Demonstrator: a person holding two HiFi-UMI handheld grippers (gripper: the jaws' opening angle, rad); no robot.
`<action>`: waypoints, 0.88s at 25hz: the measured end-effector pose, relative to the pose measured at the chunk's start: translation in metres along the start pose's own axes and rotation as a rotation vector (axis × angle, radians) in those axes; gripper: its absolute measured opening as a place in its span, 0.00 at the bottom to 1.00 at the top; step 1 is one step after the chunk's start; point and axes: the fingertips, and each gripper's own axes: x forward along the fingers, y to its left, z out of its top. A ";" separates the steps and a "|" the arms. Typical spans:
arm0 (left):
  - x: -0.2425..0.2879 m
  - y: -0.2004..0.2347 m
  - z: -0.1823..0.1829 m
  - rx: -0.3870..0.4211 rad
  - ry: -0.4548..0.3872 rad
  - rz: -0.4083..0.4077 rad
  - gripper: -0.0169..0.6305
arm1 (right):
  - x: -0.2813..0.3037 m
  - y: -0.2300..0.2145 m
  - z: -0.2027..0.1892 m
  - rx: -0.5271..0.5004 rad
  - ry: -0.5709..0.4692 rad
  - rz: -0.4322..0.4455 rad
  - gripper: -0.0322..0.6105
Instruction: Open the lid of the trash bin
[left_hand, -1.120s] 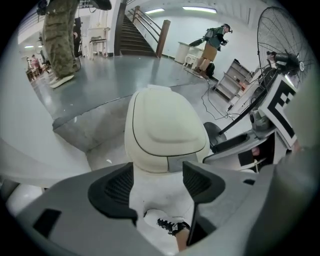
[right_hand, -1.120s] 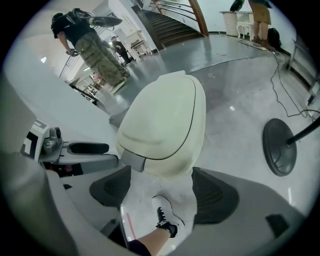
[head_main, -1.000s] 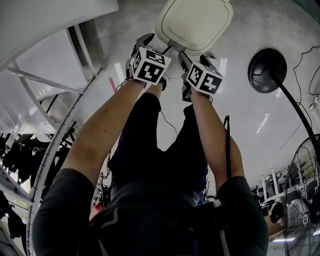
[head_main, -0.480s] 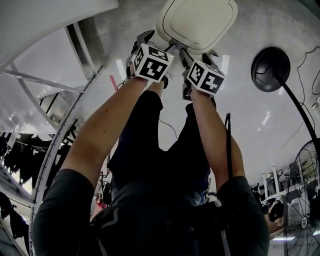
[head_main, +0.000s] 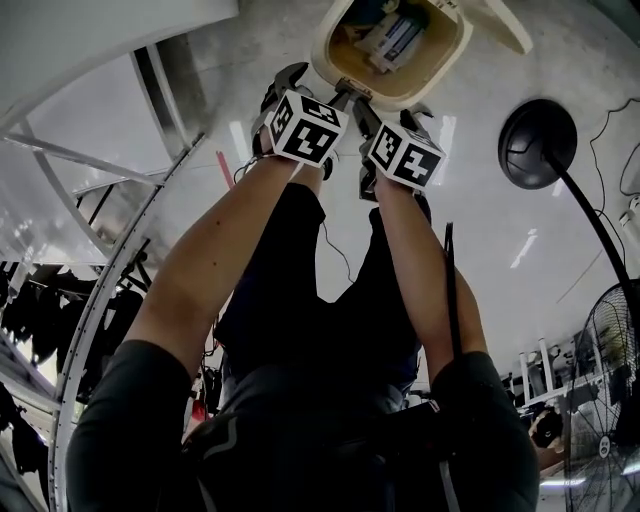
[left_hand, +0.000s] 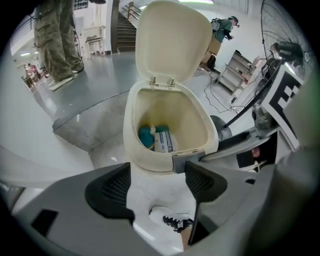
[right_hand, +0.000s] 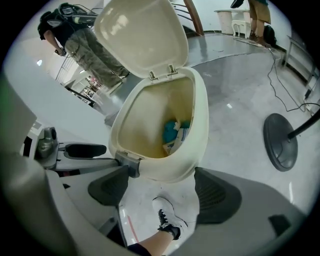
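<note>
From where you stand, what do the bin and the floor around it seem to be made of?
Bin: likely moulded plastic, cream, smooth and matte; its rounded seamless walls and thin hinged lid suggest that. Floor: probably polished concrete or a coating, grey and glossy; it reflects the lights.

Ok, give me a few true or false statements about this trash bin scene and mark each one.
1. The lid of the trash bin is shut. False: it stands raised on its hinges.
2. Things lie inside the bin. True: a teal item and a white carton.
3. A round black base sits on the floor near the bin. True.
4. The left gripper is clamped on the lid. False: its jaws stand apart, gripping nothing.
</note>
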 end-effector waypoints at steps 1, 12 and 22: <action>-0.002 0.000 0.000 -0.015 0.000 -0.001 0.54 | -0.001 0.000 0.001 0.009 0.015 0.010 0.67; -0.062 -0.017 0.007 -0.132 -0.086 -0.013 0.54 | -0.064 0.012 0.042 -0.081 0.029 0.109 0.66; -0.188 -0.051 0.083 -0.111 -0.275 -0.013 0.42 | -0.200 0.038 0.106 -0.268 -0.121 0.117 0.66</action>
